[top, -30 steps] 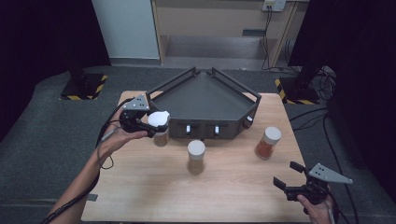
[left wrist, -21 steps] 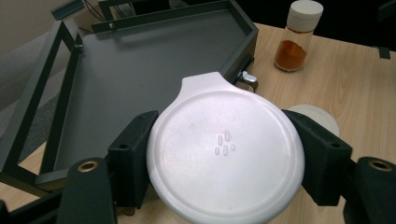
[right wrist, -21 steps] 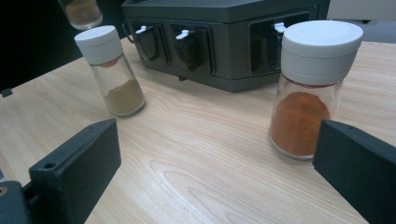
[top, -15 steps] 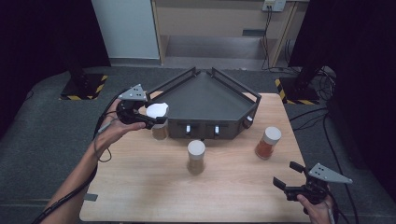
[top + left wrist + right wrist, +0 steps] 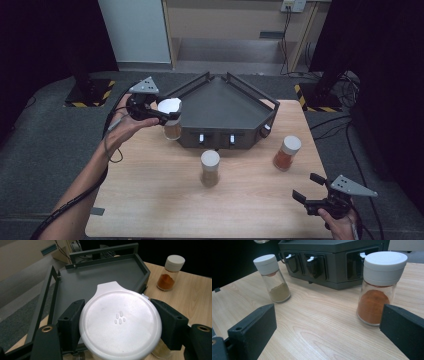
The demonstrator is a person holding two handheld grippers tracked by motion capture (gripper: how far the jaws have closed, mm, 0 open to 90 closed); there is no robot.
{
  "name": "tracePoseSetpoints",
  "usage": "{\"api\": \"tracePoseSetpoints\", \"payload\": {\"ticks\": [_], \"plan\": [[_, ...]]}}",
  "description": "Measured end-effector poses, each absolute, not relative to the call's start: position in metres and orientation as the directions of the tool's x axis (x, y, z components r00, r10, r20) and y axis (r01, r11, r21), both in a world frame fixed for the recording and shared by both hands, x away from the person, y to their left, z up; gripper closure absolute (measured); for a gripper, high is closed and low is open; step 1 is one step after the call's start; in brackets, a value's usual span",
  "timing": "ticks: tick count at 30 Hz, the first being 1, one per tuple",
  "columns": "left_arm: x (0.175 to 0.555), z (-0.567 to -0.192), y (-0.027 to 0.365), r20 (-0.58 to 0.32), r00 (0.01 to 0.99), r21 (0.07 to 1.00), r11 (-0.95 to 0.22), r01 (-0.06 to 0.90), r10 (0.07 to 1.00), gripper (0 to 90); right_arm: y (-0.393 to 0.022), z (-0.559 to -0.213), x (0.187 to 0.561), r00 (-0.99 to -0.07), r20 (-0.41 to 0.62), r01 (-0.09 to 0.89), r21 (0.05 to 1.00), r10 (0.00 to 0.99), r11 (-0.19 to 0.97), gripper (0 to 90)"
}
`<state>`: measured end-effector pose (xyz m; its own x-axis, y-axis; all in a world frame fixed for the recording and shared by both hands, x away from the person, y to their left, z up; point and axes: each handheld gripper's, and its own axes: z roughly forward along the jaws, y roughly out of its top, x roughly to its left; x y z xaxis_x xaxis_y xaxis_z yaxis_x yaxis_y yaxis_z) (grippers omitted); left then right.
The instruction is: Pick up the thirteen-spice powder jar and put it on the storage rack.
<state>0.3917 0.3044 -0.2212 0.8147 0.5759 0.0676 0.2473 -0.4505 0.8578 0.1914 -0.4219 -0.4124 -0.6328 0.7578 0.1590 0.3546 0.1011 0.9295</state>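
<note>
My left gripper (image 5: 168,113) is shut on the white lid (image 5: 120,320) of a spice jar (image 5: 172,129) with tan powder, held in the air at the left front corner of the dark grey tray (image 5: 220,107). In the left gripper view the black jaws press the lid from both sides above the tray's floor (image 5: 100,277). A second tan-powder jar (image 5: 209,168) stands on the table in front of the tray, and an orange-powder jar (image 5: 286,153) stands at the right. My right gripper (image 5: 308,187) hovers open near the front right corner, with nothing between its jaws (image 5: 329,335).
The tray is a wedge-shaped box with raised rails and switches on its front face (image 5: 317,265). From the right gripper view, the orange jar (image 5: 377,290) is close ahead on the right and the tan jar (image 5: 273,277) farther left. Bare wooden tabletop (image 5: 165,200) lies at the front.
The left gripper has risen with the jar, lifting it off the table beside the tray's left corner. The right gripper has stayed where it was.
</note>
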Motion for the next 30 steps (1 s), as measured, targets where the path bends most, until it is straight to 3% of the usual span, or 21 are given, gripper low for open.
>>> {"api": "tracePoseSetpoints", "payload": {"ticks": [30], "plan": [[0.438, -0.214, 0.266, 0.054, 0.674, 0.865, -0.372, 0.336, 0.736, 29.3, -0.422, -0.413, 0.192, -0.641, 0.161, 0.355, 0.929, 0.751, 0.104, 1.6]]}}
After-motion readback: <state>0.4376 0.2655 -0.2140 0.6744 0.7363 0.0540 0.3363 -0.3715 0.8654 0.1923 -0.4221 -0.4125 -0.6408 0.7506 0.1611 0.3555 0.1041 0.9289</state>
